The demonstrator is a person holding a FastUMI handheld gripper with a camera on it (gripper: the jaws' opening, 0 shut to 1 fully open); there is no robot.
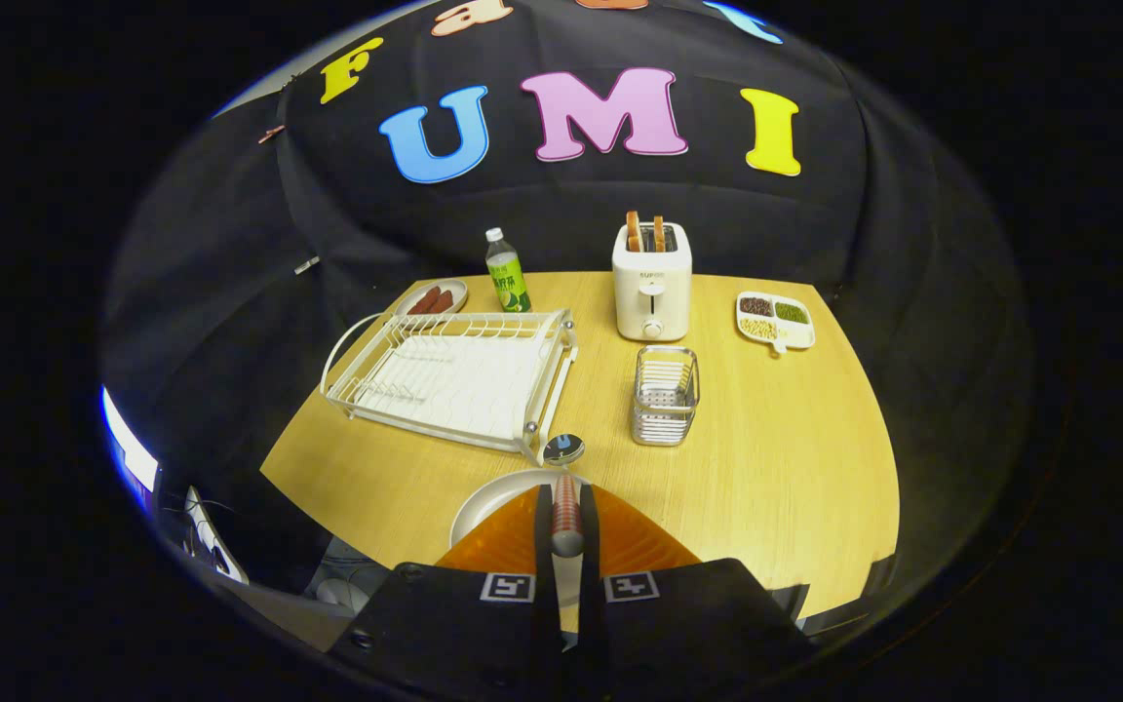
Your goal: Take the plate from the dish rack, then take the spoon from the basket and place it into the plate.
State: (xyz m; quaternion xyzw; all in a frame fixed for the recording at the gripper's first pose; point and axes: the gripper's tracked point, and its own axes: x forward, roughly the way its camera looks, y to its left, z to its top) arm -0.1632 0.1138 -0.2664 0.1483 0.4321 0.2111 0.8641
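My gripper is shut on a spoon, both fingers pressing its red-striped handle. The spoon's shiny bowl sticks out ahead of the fingertips. A white plate lies flat on the wooden table directly under the fingers, partly hidden by them; the spoon hangs over its far rim. The white wire dish rack stands beyond the plate to the left, with nothing in it. The metal basket stands beyond the fingers to the right, and I see nothing inside it.
A white toaster with two slices of bread stands at the back of the table. A green-labelled bottle and a small dish of sausages sit behind the rack. A divided tray of beans is at the back right.
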